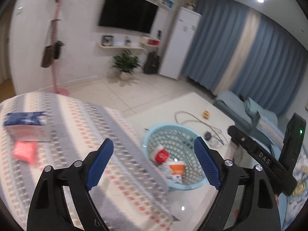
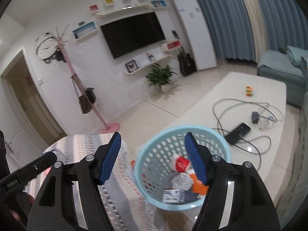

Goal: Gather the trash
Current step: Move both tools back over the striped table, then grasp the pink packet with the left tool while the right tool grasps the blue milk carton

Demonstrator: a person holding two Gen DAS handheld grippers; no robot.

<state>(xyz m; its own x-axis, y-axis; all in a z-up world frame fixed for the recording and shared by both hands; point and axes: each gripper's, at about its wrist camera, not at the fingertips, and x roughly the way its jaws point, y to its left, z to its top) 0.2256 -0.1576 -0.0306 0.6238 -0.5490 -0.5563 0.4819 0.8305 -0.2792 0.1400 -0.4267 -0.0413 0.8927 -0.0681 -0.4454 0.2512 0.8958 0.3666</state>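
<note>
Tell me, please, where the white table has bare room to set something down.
The white table is bare beyond the colourful toy, and along its near edge right of the blue basket. Between, cables and black remote crowd it.

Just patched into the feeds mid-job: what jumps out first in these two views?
The light blue basket on the white table's near end, already holding crumpled wrappers and cartons, draws the eye first. Left of it, on the patterned cloth, lie a blue-and-white pack and a pink packet. Both the left hand-held gripper and the right hand-held gripper stand open and empty.
</note>
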